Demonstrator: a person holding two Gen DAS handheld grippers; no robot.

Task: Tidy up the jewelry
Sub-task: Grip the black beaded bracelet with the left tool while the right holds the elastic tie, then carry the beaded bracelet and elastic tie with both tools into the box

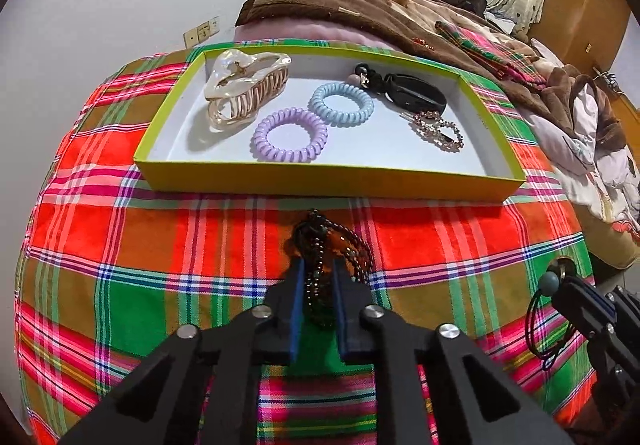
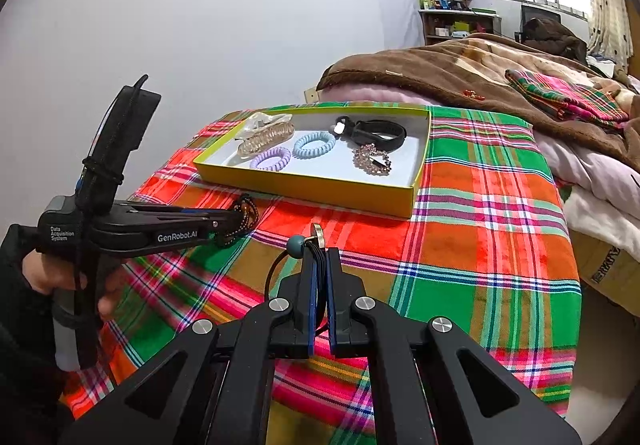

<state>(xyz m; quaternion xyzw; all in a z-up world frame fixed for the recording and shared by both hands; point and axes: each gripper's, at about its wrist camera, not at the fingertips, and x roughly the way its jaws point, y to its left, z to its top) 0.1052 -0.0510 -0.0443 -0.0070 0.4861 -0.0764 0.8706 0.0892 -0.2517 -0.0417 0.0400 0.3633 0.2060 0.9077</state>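
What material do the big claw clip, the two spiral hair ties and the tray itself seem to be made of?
Claw clip: likely hard plastic with a pearly, glossy finish; it is translucent and catches highlights.
Lilac spiral tie and blue spiral tie: smooth, shiny plastic coil, like phone cord; probably springy.
Tray: seemingly cardboard, matte yellow-green outside and white inside, with thin straight walls and sharp folded corners.

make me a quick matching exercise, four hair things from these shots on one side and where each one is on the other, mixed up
Things
1. purple spiral hair tie
2. pearly claw clip
3. dark beaded bracelet
4. black elastic with a teal bead

Places
A. between the right gripper fingers
B. far left corner of the yellow box
C. between the left gripper fingers
D. box floor, beside the blue spiral tie

Pairs: 1-D, 2-B, 3-C, 4-A
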